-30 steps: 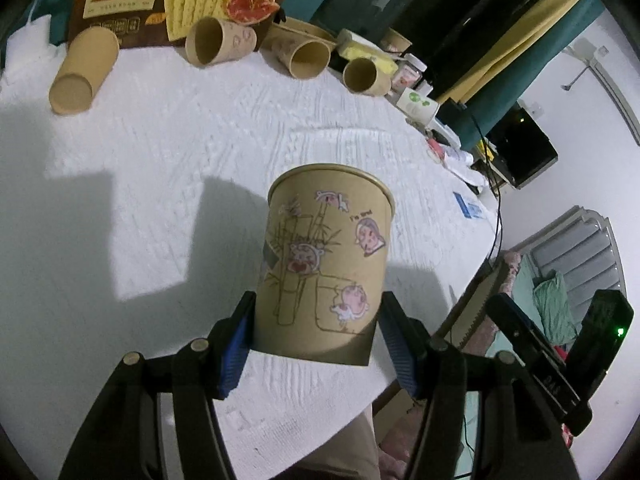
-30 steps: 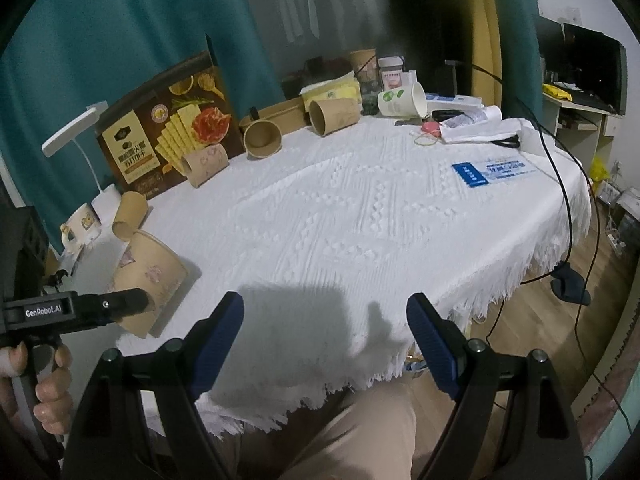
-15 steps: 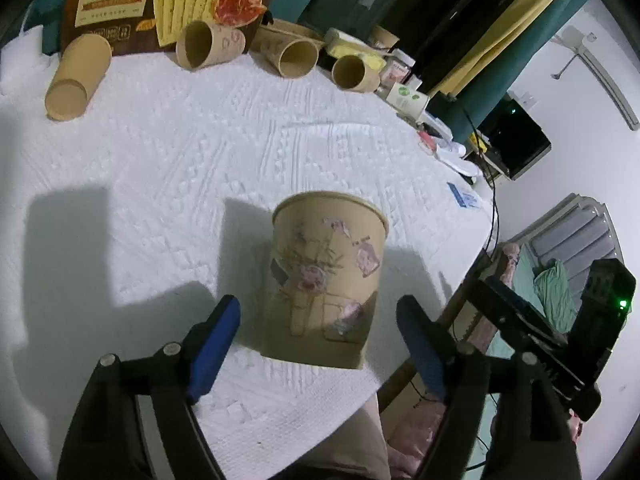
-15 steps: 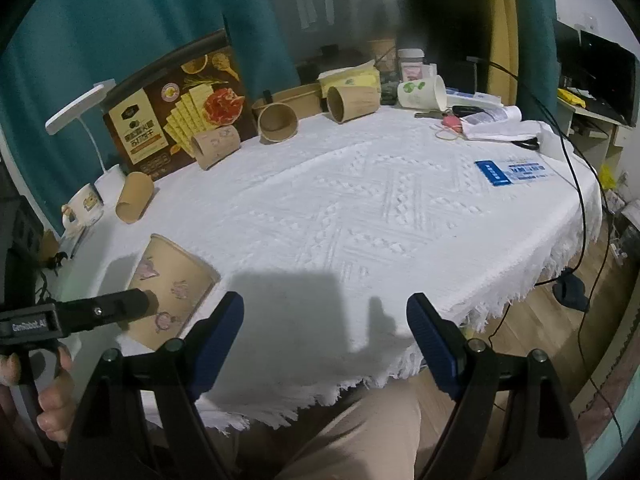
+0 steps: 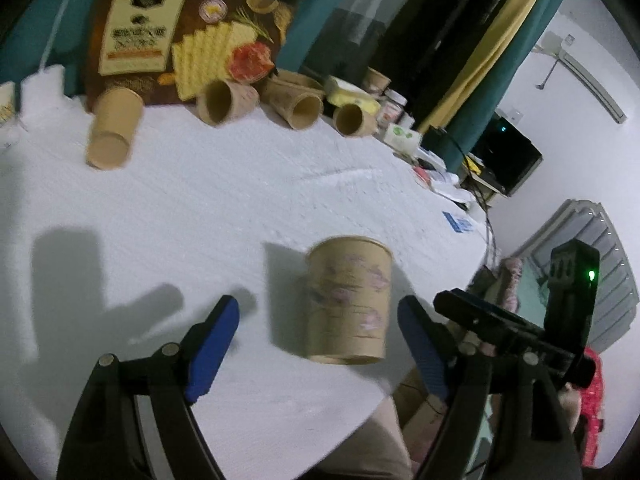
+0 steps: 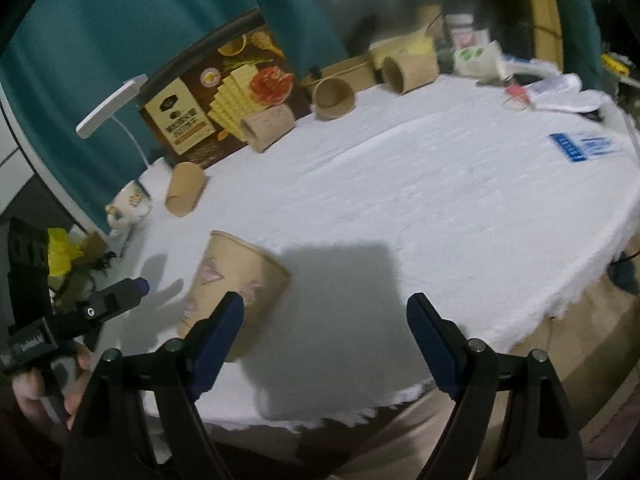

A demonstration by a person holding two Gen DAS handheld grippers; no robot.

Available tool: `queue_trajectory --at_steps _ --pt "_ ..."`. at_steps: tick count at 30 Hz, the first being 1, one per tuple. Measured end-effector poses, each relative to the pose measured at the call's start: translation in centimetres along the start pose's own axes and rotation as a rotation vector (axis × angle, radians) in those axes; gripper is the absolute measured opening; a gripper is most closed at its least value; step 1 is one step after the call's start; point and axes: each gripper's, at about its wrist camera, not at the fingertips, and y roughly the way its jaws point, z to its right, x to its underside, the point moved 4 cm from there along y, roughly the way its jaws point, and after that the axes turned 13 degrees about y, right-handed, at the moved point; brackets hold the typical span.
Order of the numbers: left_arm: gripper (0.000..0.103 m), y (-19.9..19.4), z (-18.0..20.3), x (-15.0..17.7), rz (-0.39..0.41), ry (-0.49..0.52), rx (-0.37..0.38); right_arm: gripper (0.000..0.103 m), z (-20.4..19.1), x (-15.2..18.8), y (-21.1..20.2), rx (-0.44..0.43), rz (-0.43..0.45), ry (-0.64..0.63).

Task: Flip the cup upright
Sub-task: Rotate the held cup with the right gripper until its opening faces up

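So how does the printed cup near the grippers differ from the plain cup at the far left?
The printed cup stands upright, mouth up; the plain cup lies on its side. The printed cup carries pink drawings; the plain cup shows none. Both are tan paper cups on the white tablecloth.

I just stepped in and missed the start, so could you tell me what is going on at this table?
A person holds a gripper in each hand over a white tablecloth. The decorated paper cup stands upright, mouth up, near the table's front edge. The left gripper is open around it, not touching. The right gripper is open and idle. Several other paper cups lie on their sides farther back.
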Motion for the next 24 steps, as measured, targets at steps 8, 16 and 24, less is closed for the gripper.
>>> queue_trajectory --at_steps 8,16,24 --pt "0.082 -2.6 -3.4 0.6 0.049 0.002 -0.081 0.082 -3.4 -1.3 3.2 -0.065 -0.103 0.034" --pt "0.082 -3.3 -6.1 1.1 0.078 -0.033 -0.074 0.082 -4.9 -1.6 7.0 -0.082 -0.224 0.122" --pt "0.082 -3.8 -8.6 1.8 0.089 -0.05 -0.081 0.082 -6.4 -1.0 9.4 -0.039 -0.27 0.105"
